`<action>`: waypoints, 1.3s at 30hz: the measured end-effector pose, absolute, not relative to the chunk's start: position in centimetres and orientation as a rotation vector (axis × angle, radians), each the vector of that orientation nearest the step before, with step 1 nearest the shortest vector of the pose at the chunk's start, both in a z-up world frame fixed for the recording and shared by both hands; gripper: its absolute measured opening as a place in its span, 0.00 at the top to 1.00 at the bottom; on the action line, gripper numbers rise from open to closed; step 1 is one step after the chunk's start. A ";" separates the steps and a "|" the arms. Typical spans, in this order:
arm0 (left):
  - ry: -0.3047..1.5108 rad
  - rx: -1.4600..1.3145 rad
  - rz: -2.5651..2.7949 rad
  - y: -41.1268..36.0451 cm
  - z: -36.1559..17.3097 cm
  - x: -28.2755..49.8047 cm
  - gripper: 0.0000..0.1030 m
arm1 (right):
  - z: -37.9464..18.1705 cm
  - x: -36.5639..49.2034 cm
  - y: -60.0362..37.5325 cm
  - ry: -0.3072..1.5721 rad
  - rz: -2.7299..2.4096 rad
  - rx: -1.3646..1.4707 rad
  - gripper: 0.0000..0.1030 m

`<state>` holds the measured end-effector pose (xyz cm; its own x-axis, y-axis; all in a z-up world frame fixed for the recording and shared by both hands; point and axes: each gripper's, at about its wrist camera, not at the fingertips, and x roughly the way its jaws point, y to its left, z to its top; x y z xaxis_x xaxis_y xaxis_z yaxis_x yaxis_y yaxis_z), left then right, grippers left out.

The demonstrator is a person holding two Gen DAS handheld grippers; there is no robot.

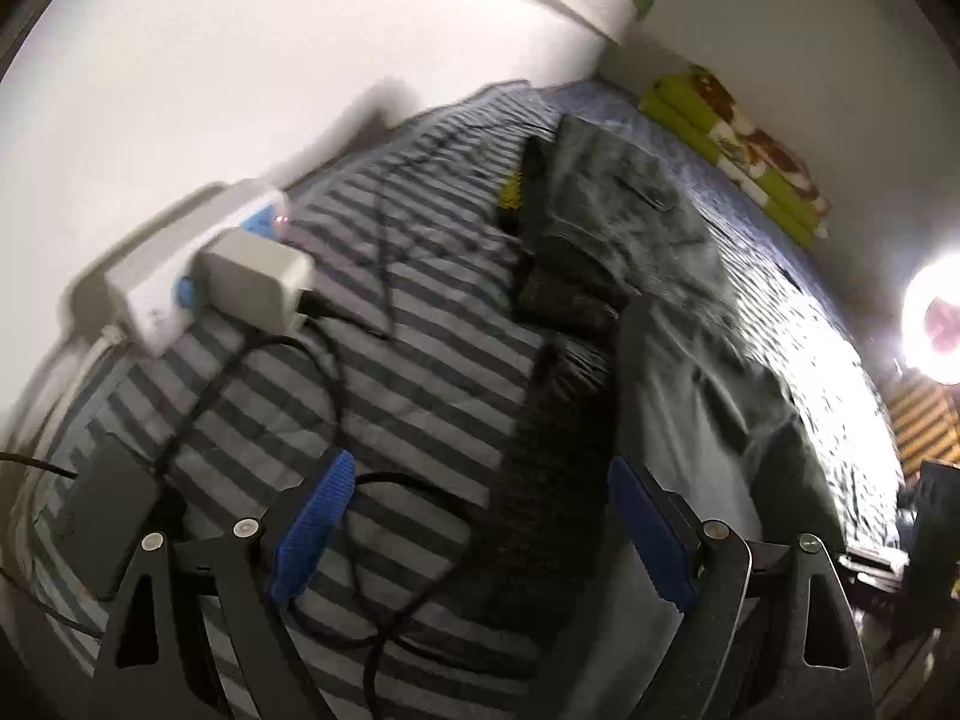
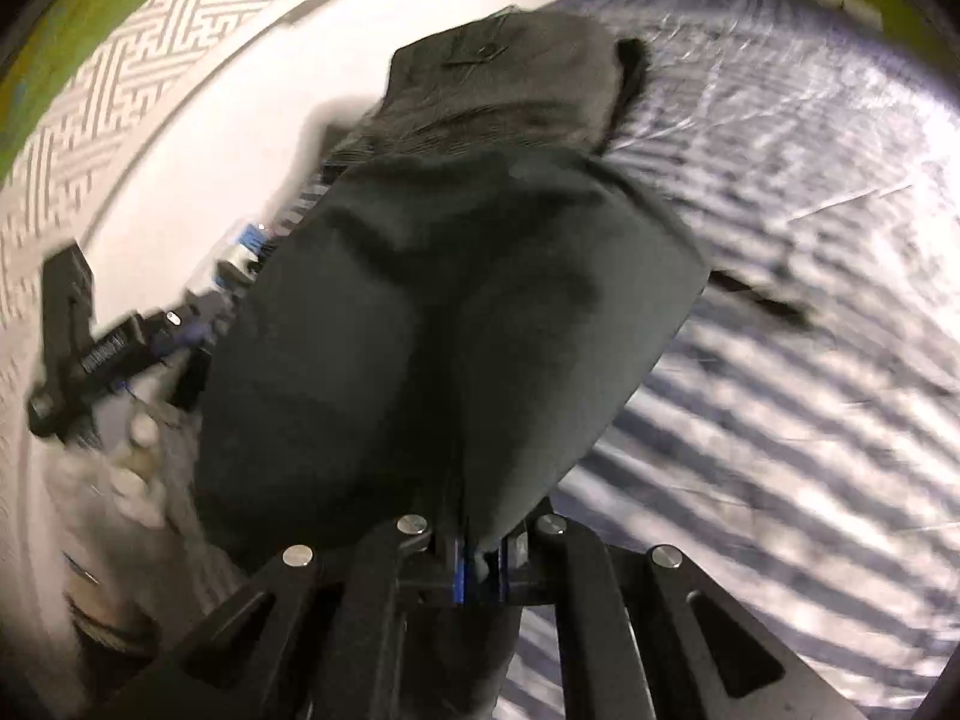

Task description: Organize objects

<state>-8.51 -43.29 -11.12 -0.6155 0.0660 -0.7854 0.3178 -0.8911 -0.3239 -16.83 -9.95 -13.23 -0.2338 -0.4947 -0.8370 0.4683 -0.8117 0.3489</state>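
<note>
My right gripper point(image 2: 474, 564) is shut on a fold of a dark grey garment point(image 2: 456, 312), which bulges up in front of the camera and hides most of the bed behind it. The same garment point(image 1: 630, 228) lies crumpled along the bed in the left wrist view, with a black ribbed cloth point(image 1: 552, 480) beside it. My left gripper point(image 1: 480, 468) is open over the striped bedding point(image 1: 432, 360). Only a loop of black cable point(image 1: 384, 480) and the ribbed cloth's edge lie between its blue pads point(image 1: 312, 528).
A white power strip point(image 1: 156, 294) with a grey charger point(image 1: 258, 282) sits by the wall, cables trailing to a dark flat device point(image 1: 108, 516). A green folded blanket point(image 1: 738, 144) lies at the far wall. A bright lamp point(image 1: 936, 318) glares at right. A black tool point(image 2: 90, 348) shows at left.
</note>
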 end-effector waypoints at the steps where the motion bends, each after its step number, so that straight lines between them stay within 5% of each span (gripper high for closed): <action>1: 0.658 1.317 -2.626 -42.8 -11.2 -8.7 0.14 | -13.2 -16.7 -9.3 -0.011 -2.091 1.434 0.94; 8: 0.826 1.442 -2.689 -39.9 -12.7 -10.9 0.13 | -14.8 -18.1 -6.0 -0.098 -2.011 1.527 0.79; 13: 0.641 1.486 -2.689 -36.7 -13.3 -12.2 0.05 | -14.1 -18.6 -3.9 -0.256 -2.053 1.438 0.44; 24: 0.695 1.518 -2.641 -35.5 -16.2 -14.6 0.00 | -17.1 -22.0 -5.2 -0.407 -2.024 1.494 0.42; 26: 0.676 1.512 -2.666 -34.8 -16.2 -14.9 0.08 | -17.2 -22.3 -6.1 -0.395 -2.016 1.484 0.45; 27: 0.674 1.512 -2.676 -34.5 -16.1 -15.0 0.20 | -17.2 -22.5 -6.9 -0.372 -2.011 1.482 0.51; 30: 0.634 1.492 -2.660 -33.9 -15.8 -15.1 0.37 | -17.4 -22.8 -8.2 -0.334 -2.006 1.491 0.84; 31: 0.650 1.479 -2.656 -34.0 -15.7 -15.0 0.46 | -17.4 -22.8 -8.4 -0.333 -2.004 1.489 0.88; 34: 0.717 1.421 -2.669 -34.5 -14.5 -13.9 0.70 | -15.5 -21.3 -9.3 -0.236 -2.065 1.411 0.90; 39: 0.740 1.372 -2.727 -33.0 -12.6 -11.5 0.80 | -11.2 -17.8 -10.3 -0.005 -2.173 1.249 0.90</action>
<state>-11.48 -33.05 -12.63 -0.6185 0.2057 -0.7584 0.2061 -0.8889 -0.4092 -17.76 -10.32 -11.16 -0.3566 -0.5162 -0.7787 0.5129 -0.8048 0.2986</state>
